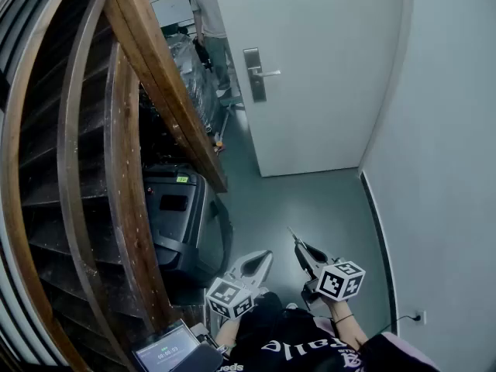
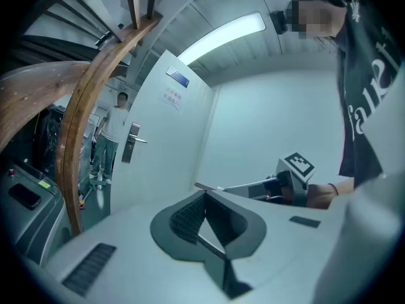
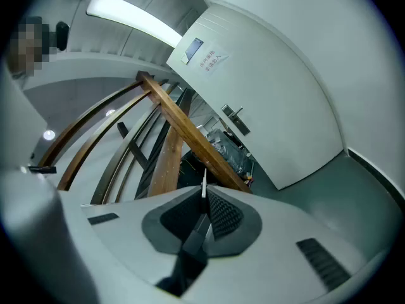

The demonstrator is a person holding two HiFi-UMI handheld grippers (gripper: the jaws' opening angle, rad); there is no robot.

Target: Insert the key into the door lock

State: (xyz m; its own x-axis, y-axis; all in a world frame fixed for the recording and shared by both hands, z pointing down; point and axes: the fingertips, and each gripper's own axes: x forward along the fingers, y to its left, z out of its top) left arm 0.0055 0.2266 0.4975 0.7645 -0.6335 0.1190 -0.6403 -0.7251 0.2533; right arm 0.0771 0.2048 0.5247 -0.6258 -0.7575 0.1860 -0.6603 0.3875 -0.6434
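Grey-green floor (image 1: 310,208) is seen running between a white wall (image 1: 442,130) and a curved wooden stair rail (image 1: 155,76), up to a white door (image 1: 310,76) whose lock plate (image 1: 254,74) carries a lever handle (image 1: 267,73). The key (image 3: 204,181) is gripped between the closed jaws of the right hand-held gripper (image 3: 204,198), with its thin blade standing out past the tips. It is held low and well apart from the door. The left hand-held gripper (image 2: 204,195) is clenched on nothing and rests just beside the right one. For the step in hand, the key would best be carried up and forward to the plate, its blade squared to the door face before being pushed in. The keyhole itself is too small to be made out and is judged to lie below the handle, which may crowd the approach. A black machine (image 1: 178,215) stands under the stairs at the left, and a person (image 1: 209,22) is seen by the door's far edge. Neither is judged to block the way.
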